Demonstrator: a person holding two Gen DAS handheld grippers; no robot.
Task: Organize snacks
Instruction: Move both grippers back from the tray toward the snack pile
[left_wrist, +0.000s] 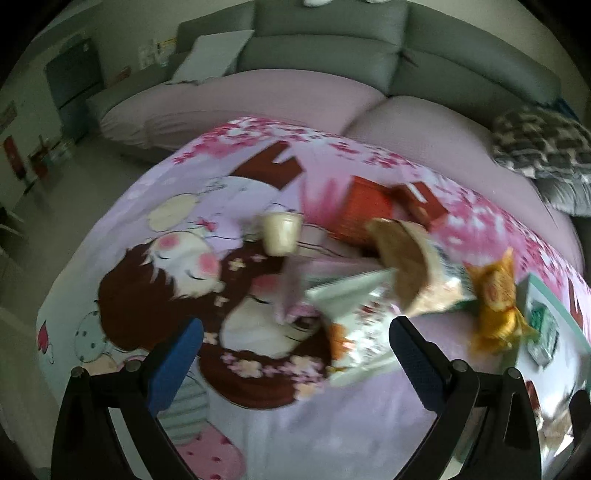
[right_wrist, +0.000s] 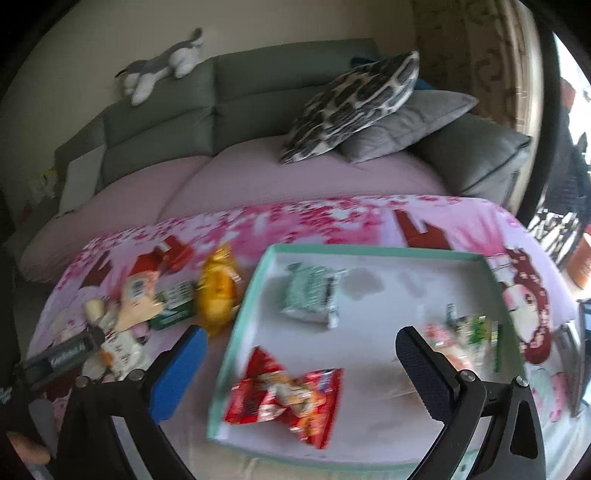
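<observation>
Cartoon-print cloth (right_wrist: 461, 221) over table, sofa behind. Mint tray (right_wrist: 369, 251) at right end: three packets shelved, red packet (right_wrist: 284, 398) nearest. Loose snacks heaped beside tray's left edge. Left gripper (left_wrist: 295, 354) and right gripper (right_wrist: 299, 365) spread wide, nothing held. White packet (left_wrist: 354, 325) is best approached squarely, pinched mid-body.

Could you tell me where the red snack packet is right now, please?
In the right wrist view, the red snack packet lies inside the teal tray, in its near left corner.

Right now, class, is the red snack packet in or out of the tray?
In. The red snack packet lies flat on the tray floor, inside its teal rim, near the front left corner.
</observation>
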